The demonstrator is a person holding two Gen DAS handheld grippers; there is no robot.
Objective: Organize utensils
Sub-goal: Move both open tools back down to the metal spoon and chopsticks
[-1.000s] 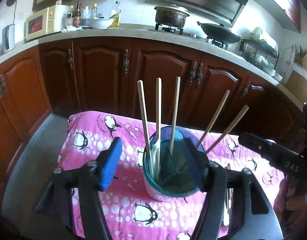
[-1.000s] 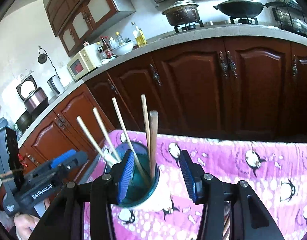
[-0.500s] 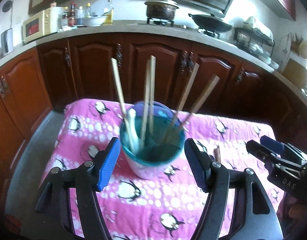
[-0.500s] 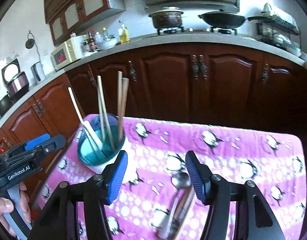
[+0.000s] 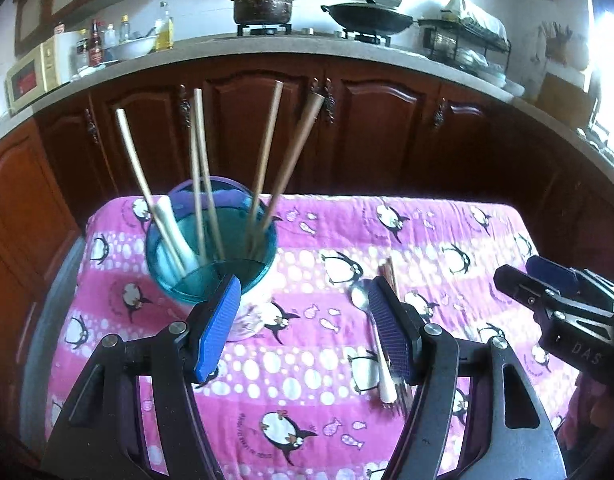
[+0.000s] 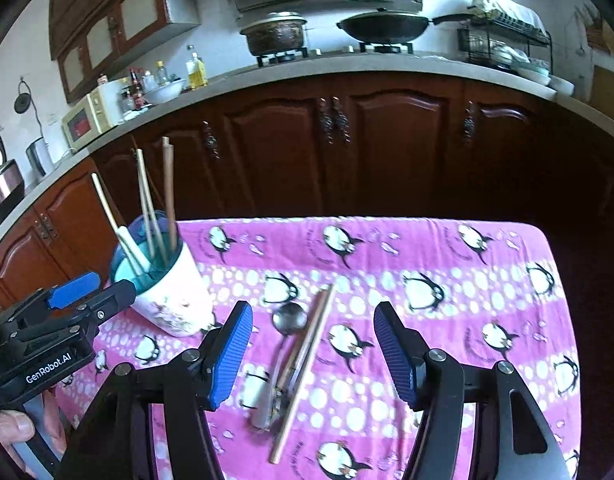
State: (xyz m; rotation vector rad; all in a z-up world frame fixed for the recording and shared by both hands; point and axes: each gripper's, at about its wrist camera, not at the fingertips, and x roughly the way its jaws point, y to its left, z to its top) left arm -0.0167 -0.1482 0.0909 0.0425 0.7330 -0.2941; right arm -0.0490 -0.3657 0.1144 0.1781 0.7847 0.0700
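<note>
Both our tools, left (image 5: 303, 324) and right (image 6: 313, 350), gape wide, gripping nothing. Chopsticks (image 5: 201, 176) stand in the cup (image 5: 211, 248); spoon (image 6: 289, 316) lies on the worktop (image 6: 447, 248).

Left gripper (image 5: 303, 328): fingers (image 5: 219, 328) spread wide, holding nothing. Right gripper (image 6: 313, 354): likewise spread wide, nothing between. Both level, side by side.

Far beyond the tongs, a lidded pot (image 6: 275, 34) and black wok (image 6: 385, 26) on the stove — microwave (image 6: 89, 120) off left.
</note>
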